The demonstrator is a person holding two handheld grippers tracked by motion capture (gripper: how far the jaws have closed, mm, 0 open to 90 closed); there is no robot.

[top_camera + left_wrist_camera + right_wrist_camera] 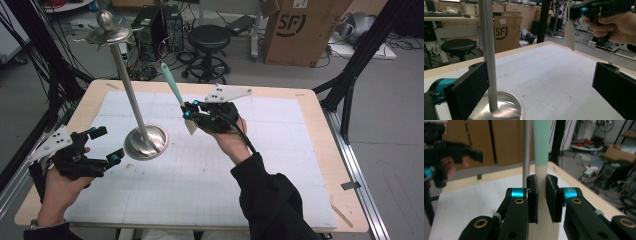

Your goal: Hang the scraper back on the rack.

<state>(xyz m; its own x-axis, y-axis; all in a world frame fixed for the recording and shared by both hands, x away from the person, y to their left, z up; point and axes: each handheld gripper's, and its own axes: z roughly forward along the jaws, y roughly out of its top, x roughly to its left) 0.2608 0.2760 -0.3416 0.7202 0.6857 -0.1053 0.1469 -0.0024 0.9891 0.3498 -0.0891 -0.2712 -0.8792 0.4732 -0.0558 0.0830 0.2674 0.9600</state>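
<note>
A steel stand with a round base (145, 143) and a tall thin pole (129, 90), topped by a knob and hooks (107, 30), stands left of centre on the white mat. My left gripper (111, 145) sits open just left of the base; in the left gripper view the pole (487, 50) rises beside its left jaw, untouched. My right gripper (189, 111) hovers above mid-table, shut on a spatula (172, 85) with a mint handle pointing up and a cream blade (191, 126) hanging down. In the right gripper view the jaws pinch the spatula (541, 170), the pole (526, 150) behind.
The white gridded mat (210, 170) covers a wooden table (320, 135). Beyond the far edge stand a black stool (209, 37), a cardboard box (300, 27) and a computer tower (150, 25). A black frame post (350, 85) rises at the right.
</note>
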